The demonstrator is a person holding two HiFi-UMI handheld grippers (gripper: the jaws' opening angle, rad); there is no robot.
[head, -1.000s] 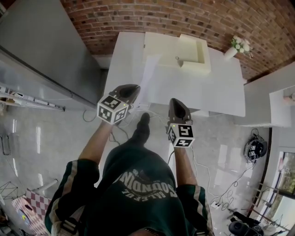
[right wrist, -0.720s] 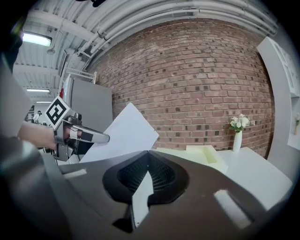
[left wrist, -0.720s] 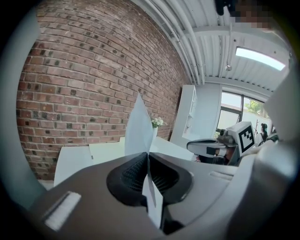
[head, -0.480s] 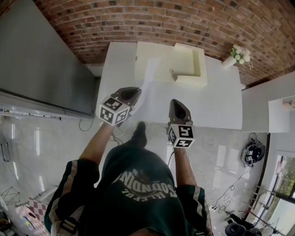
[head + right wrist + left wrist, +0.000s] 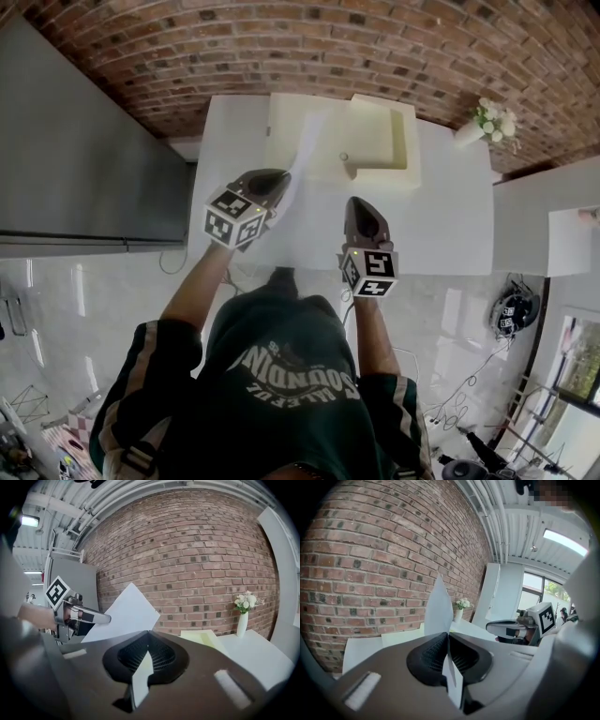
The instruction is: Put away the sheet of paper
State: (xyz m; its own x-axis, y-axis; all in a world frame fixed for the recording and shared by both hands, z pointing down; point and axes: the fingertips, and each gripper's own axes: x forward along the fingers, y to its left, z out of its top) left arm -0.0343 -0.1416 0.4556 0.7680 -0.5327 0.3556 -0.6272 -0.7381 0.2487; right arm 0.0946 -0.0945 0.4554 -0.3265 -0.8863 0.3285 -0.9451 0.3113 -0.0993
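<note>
Standing at the near edge of the white table (image 5: 441, 216), a person in a dark green top (image 5: 281, 375) is holding a gripper in each hand. The left gripper (image 5: 279, 178) is clenching the sheet of paper (image 5: 302, 150) by its lower end. The left gripper view is showing the sheet pinched edge-on between the ribbed pads (image 5: 431, 653) and rising past the tips. The right gripper (image 5: 361, 202) is hovering just to the right, over the table's near edge, with its jaws pressed together and its tips meeting; it is staying apart from the paper. The sheet is hanging in the air above the left half of the table and tilting away from the person, its top corner reaching over the left part of the cream box (image 5: 380, 141). That box is sitting against the far edge of the table, about the middle. A white vase of flowers (image 5: 473, 106) is standing at the far right corner. A grey cabinet (image 5: 84, 159) is standing left of the table, and a brick wall (image 5: 281, 47) is running behind its far edge.
</note>
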